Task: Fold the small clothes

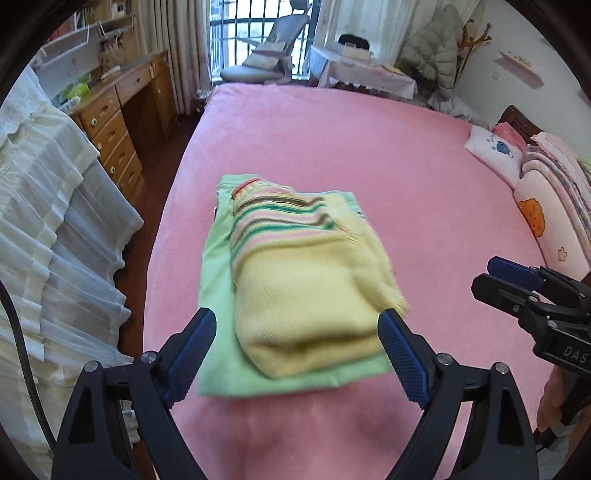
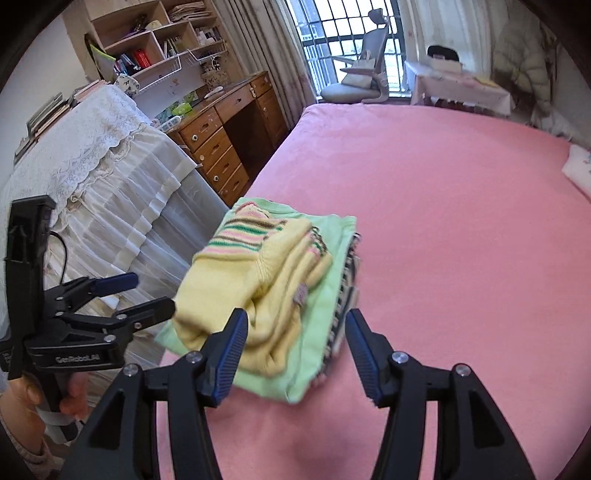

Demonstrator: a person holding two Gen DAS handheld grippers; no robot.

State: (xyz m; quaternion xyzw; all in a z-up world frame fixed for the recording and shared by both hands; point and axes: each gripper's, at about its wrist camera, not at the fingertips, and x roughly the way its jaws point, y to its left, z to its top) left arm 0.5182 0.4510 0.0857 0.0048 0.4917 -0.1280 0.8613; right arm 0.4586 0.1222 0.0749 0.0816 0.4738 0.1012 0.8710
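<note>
A folded yellow sweater (image 1: 306, 273) with pink, green and brown stripes is seen lying on top of a folded green garment (image 1: 218, 258), and both are stacked near the edge of a pink bed (image 1: 369, 147). The left gripper (image 1: 297, 339) is held just in front of the stack with its jaws spread wide; nothing is gripped, and its 2 blue pads (image 1: 192, 354) flank the near end of the sweater without being shown to touch it. The right gripper (image 1: 484, 275) is seen at the right edge of that view, over bare sheet and apart from the stack.

Beside the bed, a piece of furniture draped in a white lace cover (image 1: 48, 236) is seen close to the mattress edge, with a wooden desk (image 1: 118, 122) with drawers behind it. Beyond the foot of the bed a barred window (image 1: 258, 22), a grey chair (image 1: 266, 55) and a small covered table (image 1: 362, 74) are found. Pillows (image 1: 517, 173) are piled at the right.

In the right wrist view the right gripper (image 2: 295, 350) is shown with jaws parted and empty, just short of the stack. A third, dark-and-white striped garment (image 2: 347, 295) is revealed under the green garment (image 2: 325, 295), hidden in the other view. The sweater (image 2: 251, 295) is shown with a small label. The left gripper (image 2: 147, 295) is seen from the side, jaws apart, held by a hand (image 2: 74, 398). Shelves (image 2: 159, 40) with books are seen above the desk (image 2: 229, 122).
</note>
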